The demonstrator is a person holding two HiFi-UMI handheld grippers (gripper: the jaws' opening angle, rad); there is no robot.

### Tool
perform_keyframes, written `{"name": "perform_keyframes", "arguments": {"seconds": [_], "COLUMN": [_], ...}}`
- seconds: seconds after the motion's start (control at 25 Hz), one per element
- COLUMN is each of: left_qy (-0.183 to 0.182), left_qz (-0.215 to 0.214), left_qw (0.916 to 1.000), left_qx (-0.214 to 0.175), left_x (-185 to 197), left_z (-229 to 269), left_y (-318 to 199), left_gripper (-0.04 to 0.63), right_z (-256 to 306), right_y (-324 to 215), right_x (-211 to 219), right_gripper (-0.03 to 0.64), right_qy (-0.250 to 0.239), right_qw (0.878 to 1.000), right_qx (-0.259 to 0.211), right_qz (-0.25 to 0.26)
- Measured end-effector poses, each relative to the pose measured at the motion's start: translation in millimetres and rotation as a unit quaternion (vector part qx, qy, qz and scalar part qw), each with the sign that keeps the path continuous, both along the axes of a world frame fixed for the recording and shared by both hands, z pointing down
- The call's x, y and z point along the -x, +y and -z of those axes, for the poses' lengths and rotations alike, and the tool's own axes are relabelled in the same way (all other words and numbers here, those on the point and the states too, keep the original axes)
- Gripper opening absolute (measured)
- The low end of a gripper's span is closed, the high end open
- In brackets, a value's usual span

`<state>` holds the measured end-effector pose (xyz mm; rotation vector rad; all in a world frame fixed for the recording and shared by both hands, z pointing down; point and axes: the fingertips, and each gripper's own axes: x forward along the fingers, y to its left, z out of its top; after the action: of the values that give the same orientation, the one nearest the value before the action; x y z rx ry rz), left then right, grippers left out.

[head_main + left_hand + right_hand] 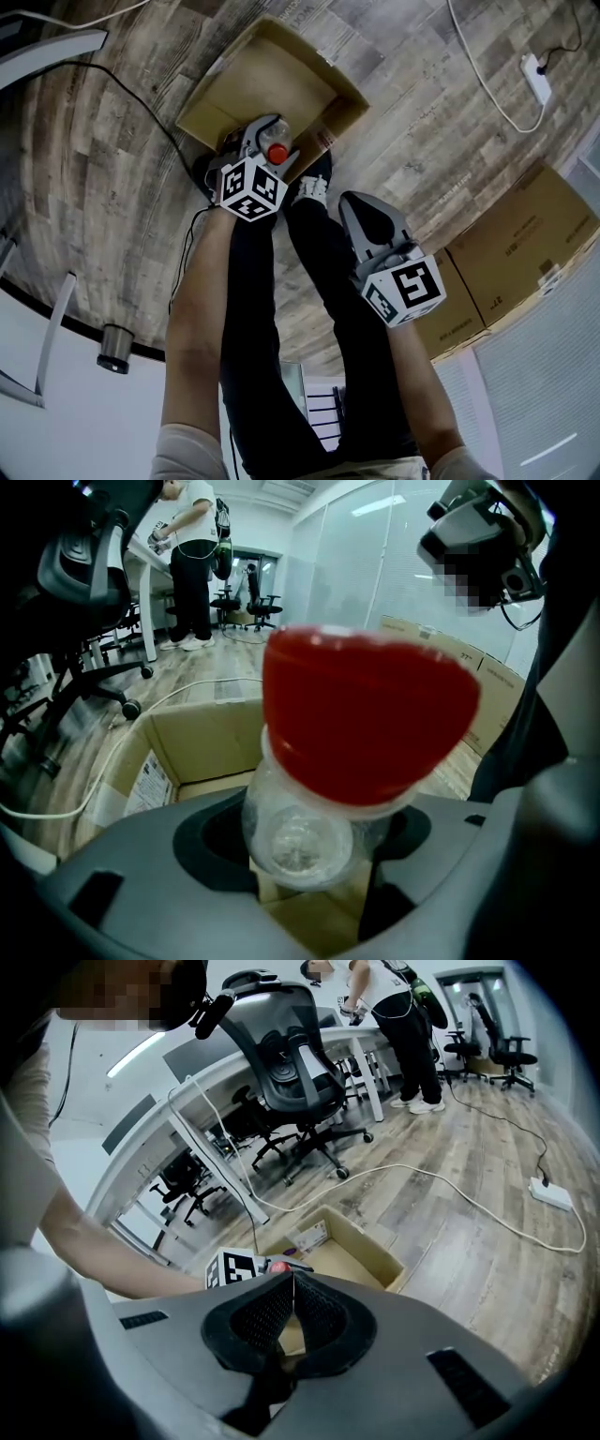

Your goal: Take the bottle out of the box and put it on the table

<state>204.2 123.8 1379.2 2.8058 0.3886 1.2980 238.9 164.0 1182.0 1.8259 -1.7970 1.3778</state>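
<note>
Cardboard box sits open on the wooden floor, just in front of the person's feet.

Left tongs reach steeply down into the box's near corner. The bottle leans there with its red cap turned up toward the hand. Coming in along that lean, I judge, lets the pads take the clear body below the shoulder instead of the slippery cap.

Left gripper view: jaws set wide, the body filling the gap between them. Both black pads look to be against its flanks, so this reads as a hold on the bottle, probably a light one. The bottle is inside the box's outline, not yet lifted clear.

Box contents: the bottle only. The rest of the bottom is bare cardboard. There is a printed label on a wall or flap (cannot tell which).

Right tongs: jaws pressed together with nothing between them. They hang off to the right over the person's leg, likely parked out of the way, since a small bottle needs one hand.

What looks like a white desk top shows at the lower left of the head view, well apart from the box. The carry would go up and across to it. Closed cartons stand at the right, no part of the job.
</note>
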Motion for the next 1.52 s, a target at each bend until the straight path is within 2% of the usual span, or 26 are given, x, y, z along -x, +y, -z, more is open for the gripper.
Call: {"name": "perform_keyframes", "arguments": {"seconds": [0.32,0.56,0.88,1.0,1.24,1.52], "left_qy": [0.024,0.038,0.027,0.034,0.071,0.123], "left_qz": [0.048,0.039,0.085,0.118,0.171,0.212], "left_qw": [0.9978,0.9978,0.9958,0.9923,0.9822,0.9681], "left_qx": [-0.04,-0.038,-0.022,-0.019,-0.031,-0.052], "left_x": [-3.6,12.6,43.7,54.5,53.8,51.1], "left_z": [82.7,137.0,230.6,274.8,364.7,462.6], "left_y": [-39.8,-45.7,-52.3,-60.5,-96.2,-146.5], "left_gripper": [0.327,0.327,0.327,0.327,0.327,0.327], "right_z": [36.9,65.6,134.2,161.1,207.7,270.3], "right_y": [-0.2,2.9,-6.6,-14.1,-49.1,-101.1], "right_x": [8.0,36.9,39.0,42.3,44.9,63.6], "right_gripper": [0.04,0.04,0.04,0.04,0.04,0.04], "right_qy": [0.001,-0.009,-0.004,0.0,0.01,0.015], "right_qw": [1.0,0.999,0.999,0.999,0.999,0.997], "right_qx": [0.004,0.01,0.001,-0.006,-0.03,-0.063], "right_qz": [-0.018,-0.042,-0.055,-0.047,-0.028,0.03]}}
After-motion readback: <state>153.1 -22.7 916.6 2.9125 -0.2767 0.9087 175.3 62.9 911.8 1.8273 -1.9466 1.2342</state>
